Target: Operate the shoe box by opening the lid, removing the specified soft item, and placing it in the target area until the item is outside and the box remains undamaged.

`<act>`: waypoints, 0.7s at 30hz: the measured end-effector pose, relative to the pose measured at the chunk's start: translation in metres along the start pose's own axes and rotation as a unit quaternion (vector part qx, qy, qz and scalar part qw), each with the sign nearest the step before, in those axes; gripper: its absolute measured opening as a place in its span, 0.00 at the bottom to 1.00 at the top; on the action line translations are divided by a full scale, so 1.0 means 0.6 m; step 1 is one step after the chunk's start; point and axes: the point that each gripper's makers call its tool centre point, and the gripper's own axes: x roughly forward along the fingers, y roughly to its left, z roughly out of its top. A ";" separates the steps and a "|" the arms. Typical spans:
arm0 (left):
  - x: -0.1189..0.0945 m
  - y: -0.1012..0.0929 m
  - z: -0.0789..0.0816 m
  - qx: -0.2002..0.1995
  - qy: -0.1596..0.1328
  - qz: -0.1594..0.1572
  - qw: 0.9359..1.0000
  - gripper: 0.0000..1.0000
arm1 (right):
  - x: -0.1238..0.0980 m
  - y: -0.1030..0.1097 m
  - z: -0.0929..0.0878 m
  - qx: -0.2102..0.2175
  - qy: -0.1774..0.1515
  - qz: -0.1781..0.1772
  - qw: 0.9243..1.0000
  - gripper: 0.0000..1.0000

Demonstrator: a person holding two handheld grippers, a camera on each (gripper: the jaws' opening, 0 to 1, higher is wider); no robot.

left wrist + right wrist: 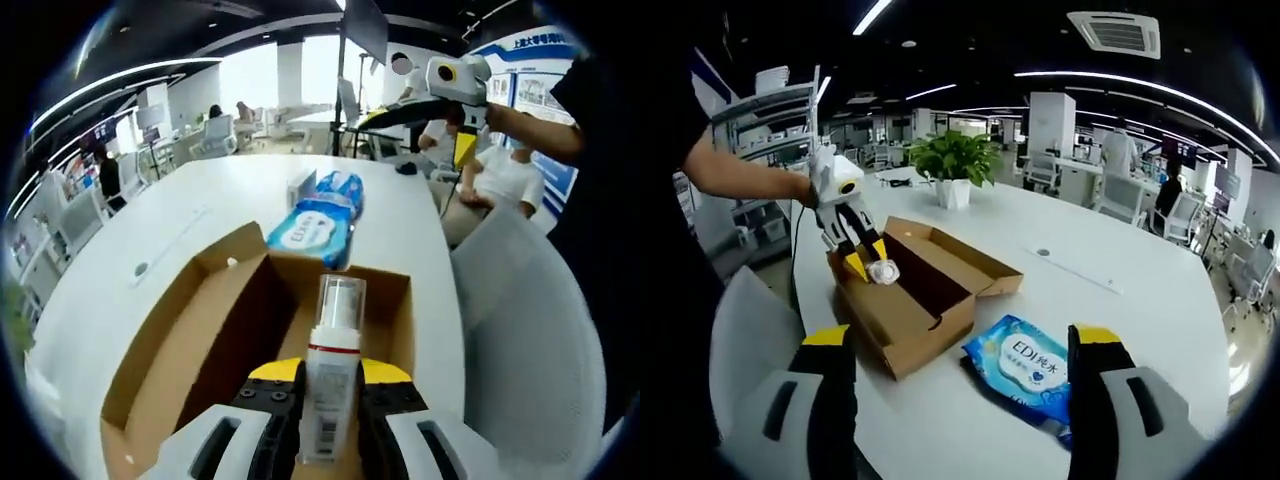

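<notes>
The left gripper (330, 400) grips a white bottle (332, 370) over the open shoe box (190, 330); the right gripper (958, 370) hangs wide near the wipes pack (1025, 365).

We see a matt brown cardboard shoe box (910, 300) on a smooth white table (1120, 310). The wipes pack (1025, 372) is glossy blue plastic film, and the bottle (330, 370) is white plastic with a clear cap.
</notes>
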 end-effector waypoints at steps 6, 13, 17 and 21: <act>0.001 -0.006 0.020 -0.019 -0.032 0.012 0.999 0.20 | 0.033 0.030 0.008 -0.001 -0.010 0.021 1.000 0.78; 0.002 -0.011 0.037 -0.046 -0.073 0.019 0.996 0.20 | 0.057 0.049 0.018 0.007 -0.023 0.035 0.999 0.73; 0.004 -0.016 0.049 -0.066 -0.103 0.022 0.992 0.20 | 0.071 0.060 0.025 0.010 -0.032 0.045 0.998 0.70; 0.007 -0.026 0.063 -0.083 -0.130 0.023 0.988 0.20 | 0.084 0.074 0.031 0.012 -0.036 0.056 0.998 0.67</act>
